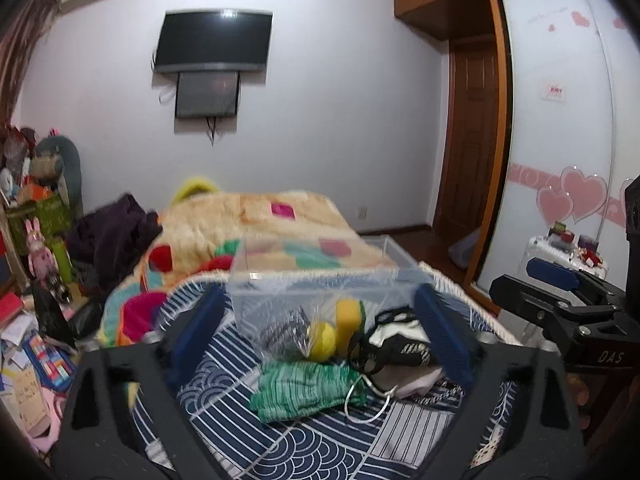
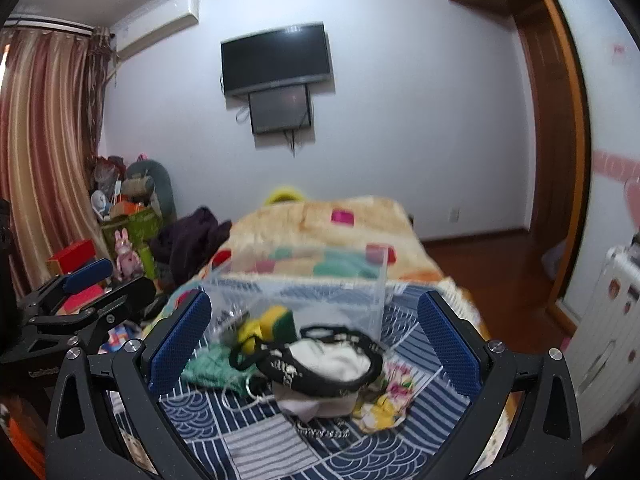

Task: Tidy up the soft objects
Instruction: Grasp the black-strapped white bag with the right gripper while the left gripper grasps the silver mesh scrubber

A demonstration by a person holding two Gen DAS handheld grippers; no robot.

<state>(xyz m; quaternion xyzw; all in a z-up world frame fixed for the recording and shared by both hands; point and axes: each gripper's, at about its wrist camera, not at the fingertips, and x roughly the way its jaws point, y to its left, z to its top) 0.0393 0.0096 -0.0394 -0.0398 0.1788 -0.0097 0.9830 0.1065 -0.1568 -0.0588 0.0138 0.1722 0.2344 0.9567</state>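
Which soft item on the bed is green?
The striped green cloth, crumpled nearest the left gripper. The black-and-white garment lies right of it; the sponge behind is mostly yellow.

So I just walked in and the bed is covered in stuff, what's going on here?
Someone is sorting soft items on the bed with two handheld grippers. The left gripper and right gripper are both open and hold nothing. In front of them lie a green knitted cloth, a black-and-white garment, a yellow sponge and a floral cloth. The clear plastic box behind the pile looks empty.
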